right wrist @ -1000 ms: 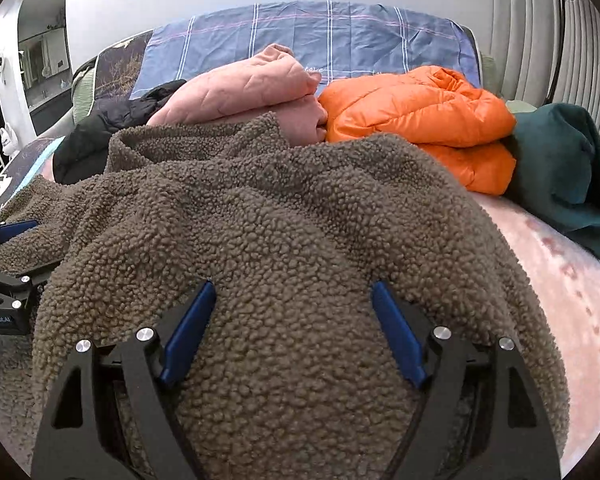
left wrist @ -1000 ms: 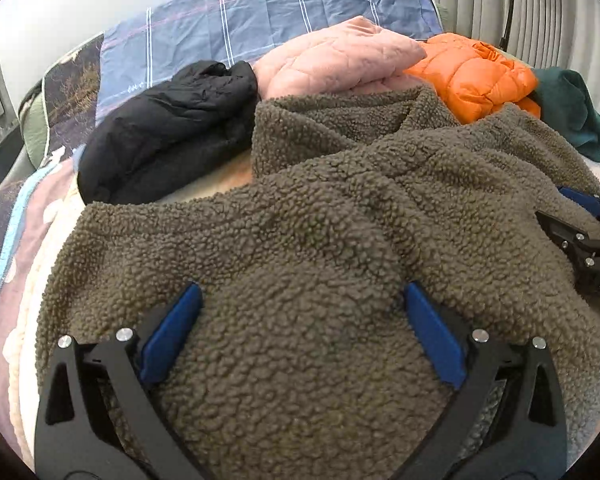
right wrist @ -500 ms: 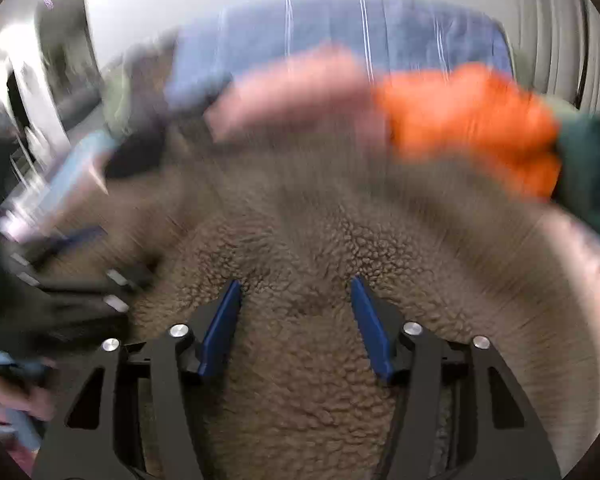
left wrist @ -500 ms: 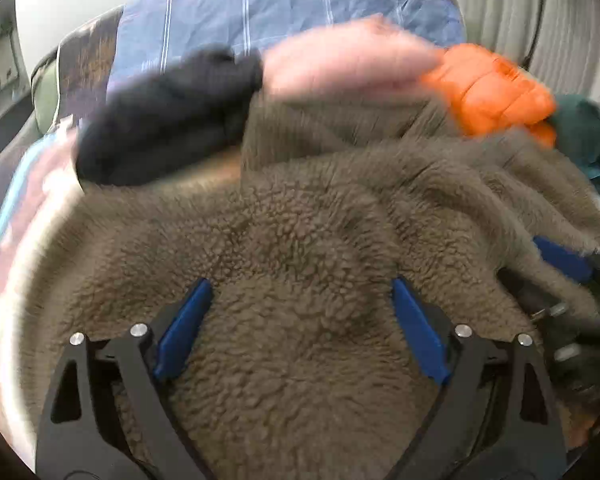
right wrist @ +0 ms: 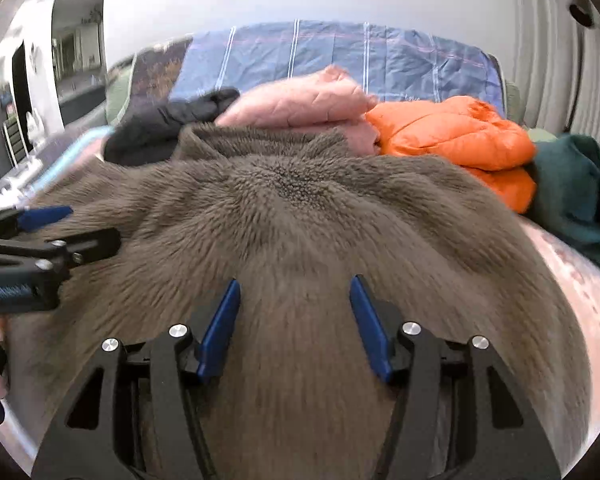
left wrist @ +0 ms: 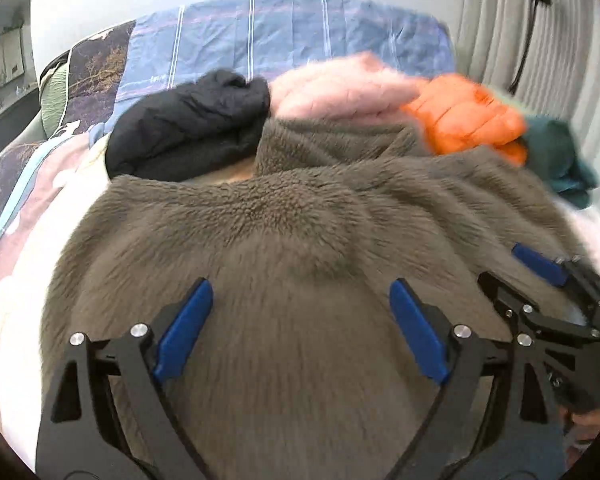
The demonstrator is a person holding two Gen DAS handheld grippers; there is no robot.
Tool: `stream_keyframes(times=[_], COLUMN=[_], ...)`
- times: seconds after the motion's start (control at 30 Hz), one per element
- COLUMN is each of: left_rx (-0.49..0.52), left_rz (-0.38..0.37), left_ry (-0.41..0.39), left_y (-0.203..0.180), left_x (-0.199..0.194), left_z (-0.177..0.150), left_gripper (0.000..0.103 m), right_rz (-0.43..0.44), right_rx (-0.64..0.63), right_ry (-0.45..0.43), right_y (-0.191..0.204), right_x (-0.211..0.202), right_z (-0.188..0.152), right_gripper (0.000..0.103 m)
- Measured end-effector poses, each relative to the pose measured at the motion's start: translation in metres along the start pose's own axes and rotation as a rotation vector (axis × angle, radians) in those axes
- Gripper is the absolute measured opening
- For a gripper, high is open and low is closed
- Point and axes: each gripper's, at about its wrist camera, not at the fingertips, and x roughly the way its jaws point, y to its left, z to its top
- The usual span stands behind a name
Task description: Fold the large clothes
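A large brown fleece jacket (left wrist: 300, 240) lies on the bed, its collar toward the far side; it also fills the right wrist view (right wrist: 300, 220). My left gripper (left wrist: 300, 292) has its blue pads wide apart with the near fleece bulging between them. My right gripper (right wrist: 296, 288) has its pads closer together, with a fold of fleece between them. The right gripper shows at the right in the left wrist view (left wrist: 548, 300), and the left gripper shows at the left in the right wrist view (right wrist: 40, 240).
Behind the fleece lie a black jacket (left wrist: 188, 128), a pink quilted jacket (left wrist: 340, 88), an orange puffer (left wrist: 468, 116) and a dark green garment (left wrist: 560, 156). A blue striped pillow (left wrist: 284, 36) stands at the headboard. The pink bedsheet (right wrist: 580, 288) shows on the right.
Both grippers have risen and pulled back, drawing the near fleece edge up. The right gripper's pads have narrowed on the fleece; the left ones stay wide.
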Motion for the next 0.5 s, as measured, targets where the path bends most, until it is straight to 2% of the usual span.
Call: stream_keyframes(times=[0.07,0.13,0.2,0.27,0.33,0.37,0.43,0.5], left_rx=[0.025,0.059,0.123,0.173,0.160,0.150,0.144,0.138], left_rz=[-0.038,0.001,0.058,0.098,0.100,0.089,0.067,0.053], left_ry=[-0.034,-0.003,0.026,-0.043,-0.046,-0.048,-0.057,-0.062], left_y=[-0.002,-0.005,-0.011,-0.018,-0.019,-0.018,-0.015,-0.013], left_x=[-0.018,-0.011,0.015,0.010,0.002,-0.002,-0.010,-0.012], left_z=[-0.007,-0.017,-0.037,-0.050,-0.051,-0.053,-0.057,-0.058], left_gripper=[0.092,0.094,0.096,0.095,0.094,0.094,0.094,0.095], right_rz=[0.017,-0.006,-0.012,-0.013,-0.004,0.002,0.000,-0.056], right_rx=[0.020,-0.016,-0.062,-0.075,-0.045,-0.021,0.056,0.133], right_ry=[-0.015,0.012,-0.011,-0.018,-0.025,-0.029,-0.051,-0.076], right_y=[-0.002,-0.003,-0.001,0.001,-0.006,-0.011,-0.034,-0.062], right_x=[-0.019,-0.020,-0.019,-0.027,-0.043,-0.050,-0.071,-0.086], right_z=[-0.007,-0.018,-0.027,-0.028,-0.027,-0.028,-0.028,-0.032], right_gripper=[0.061,0.061,0.061,0.062,0.062,0.065,0.080,0.082])
